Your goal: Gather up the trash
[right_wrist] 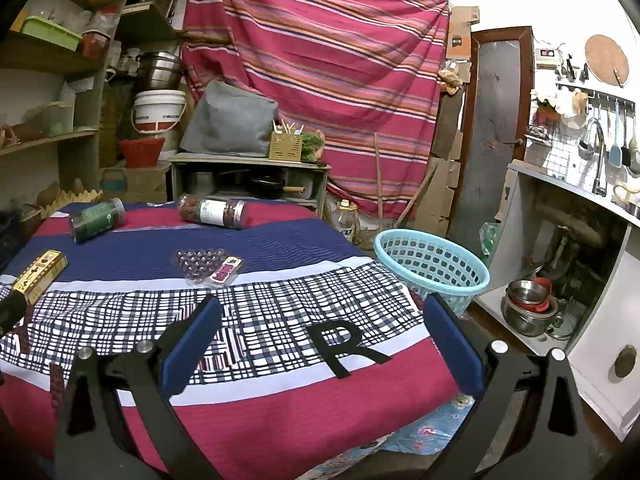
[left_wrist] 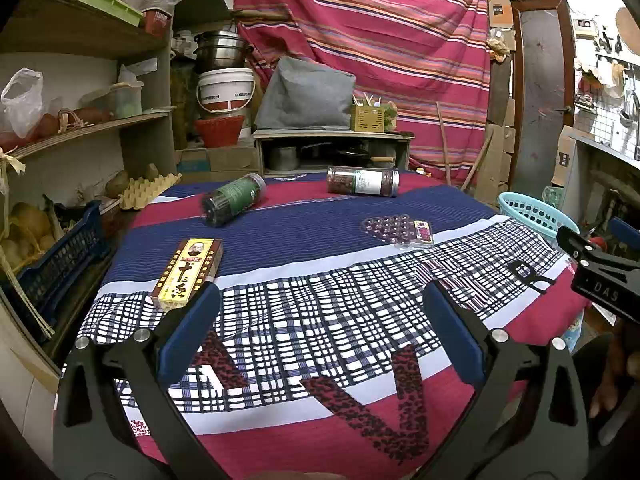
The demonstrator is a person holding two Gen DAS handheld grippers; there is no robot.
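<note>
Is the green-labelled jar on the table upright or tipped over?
Tipped over. The green-labelled jar lies on its side on the tablecloth, its long axis along the cloth and one round end facing the left wrist camera.

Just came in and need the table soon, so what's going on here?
Trash pickup, not yet begun. Both grippers, left gripper and right gripper, hover open and hold nothing. On the table lie a yellow box, two jars and a blister pack. The blue basket stands beside the table.
</note>
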